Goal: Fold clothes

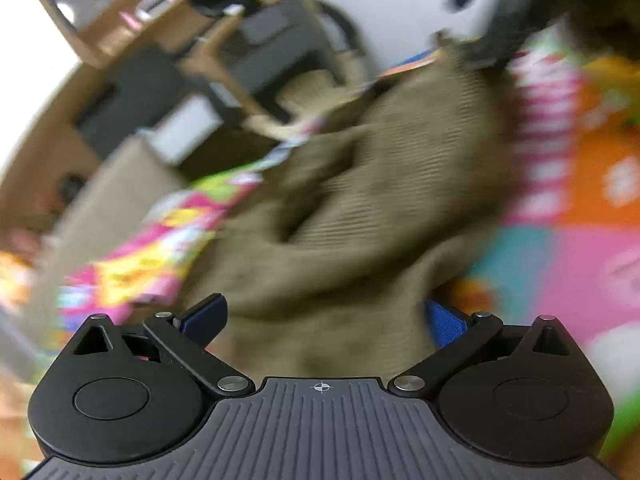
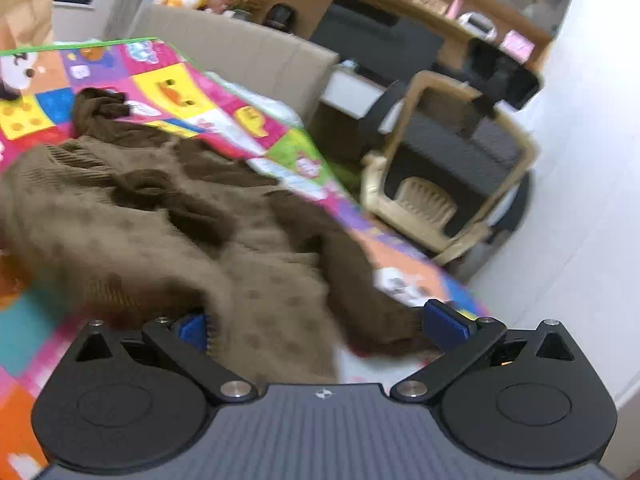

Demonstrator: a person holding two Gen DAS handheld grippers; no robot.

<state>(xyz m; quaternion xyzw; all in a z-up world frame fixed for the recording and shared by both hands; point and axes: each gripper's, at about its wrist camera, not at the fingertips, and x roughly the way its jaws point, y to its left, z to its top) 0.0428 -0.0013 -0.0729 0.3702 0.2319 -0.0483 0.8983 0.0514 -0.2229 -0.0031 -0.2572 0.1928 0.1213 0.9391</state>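
We see a brown ribbed-knit sweater [image 2: 160, 216] lying crumpled on the colourful patchwork play mat [image 2: 168, 88]. Left gripper [image 1: 324, 320] and right gripper [image 2: 320, 324] both spread wide, blue pads either side of soft fabric, not clamping.

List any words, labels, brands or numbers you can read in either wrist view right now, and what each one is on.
None can be read.
Play mat: cartoon pictures in coloured squares, no clear lettering; in the left wrist view it is motion-blurred.
Pink items on the shelf: too small and blurred to read.
Brown sweater: no label or tag visible.
Left gripper and right gripper: only a crosshair mark on each body, no text.
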